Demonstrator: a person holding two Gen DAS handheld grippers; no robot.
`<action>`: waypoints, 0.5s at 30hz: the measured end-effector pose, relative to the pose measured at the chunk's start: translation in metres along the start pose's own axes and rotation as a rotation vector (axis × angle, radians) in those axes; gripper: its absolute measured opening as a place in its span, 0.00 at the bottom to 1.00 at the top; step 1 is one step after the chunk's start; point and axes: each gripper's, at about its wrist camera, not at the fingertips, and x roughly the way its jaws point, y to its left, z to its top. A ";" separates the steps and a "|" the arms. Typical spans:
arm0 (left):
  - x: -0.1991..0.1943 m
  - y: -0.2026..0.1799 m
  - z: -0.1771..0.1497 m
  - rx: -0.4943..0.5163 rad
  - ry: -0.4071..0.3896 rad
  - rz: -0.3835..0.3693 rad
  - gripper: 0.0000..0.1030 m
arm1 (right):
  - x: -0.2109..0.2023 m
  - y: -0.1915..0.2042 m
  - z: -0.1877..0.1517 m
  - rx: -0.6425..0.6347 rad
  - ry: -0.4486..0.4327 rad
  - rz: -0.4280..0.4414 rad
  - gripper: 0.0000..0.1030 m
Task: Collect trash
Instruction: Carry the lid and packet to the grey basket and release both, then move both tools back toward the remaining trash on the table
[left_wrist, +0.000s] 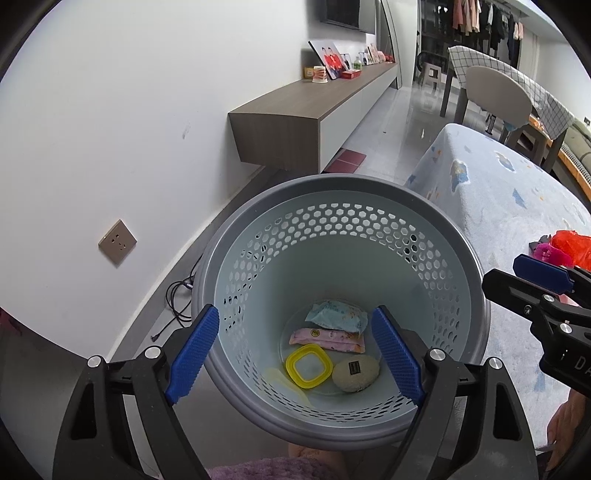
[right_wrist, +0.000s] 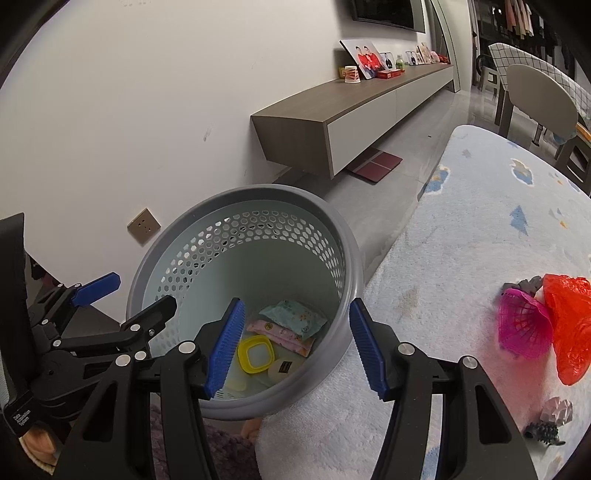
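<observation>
Both hand-held grippers are held open and empty over the basket. The red plastic bag and pink net are seen on the rug, to the right of the right hand-held gripper, which is judged nearer than the left hand-held gripper.

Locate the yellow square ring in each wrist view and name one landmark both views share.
Left wrist view: the yellow square ring lies on the basket floor, low centre, between the open left gripper fingers.
Right wrist view: the yellow square ring sits lower left of centre, just right of the right gripper left finger.
Shared landmark: the wall socket, left of the basket in both.
</observation>
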 end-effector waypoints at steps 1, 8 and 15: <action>0.000 0.000 0.000 0.000 0.000 -0.001 0.80 | -0.002 -0.001 0.000 0.002 -0.003 -0.001 0.55; -0.003 -0.004 0.002 0.003 -0.010 0.001 0.85 | -0.013 -0.007 -0.003 0.023 -0.019 -0.009 0.55; -0.008 -0.012 0.004 0.011 -0.031 0.002 0.89 | -0.027 -0.016 -0.009 0.052 -0.038 -0.034 0.55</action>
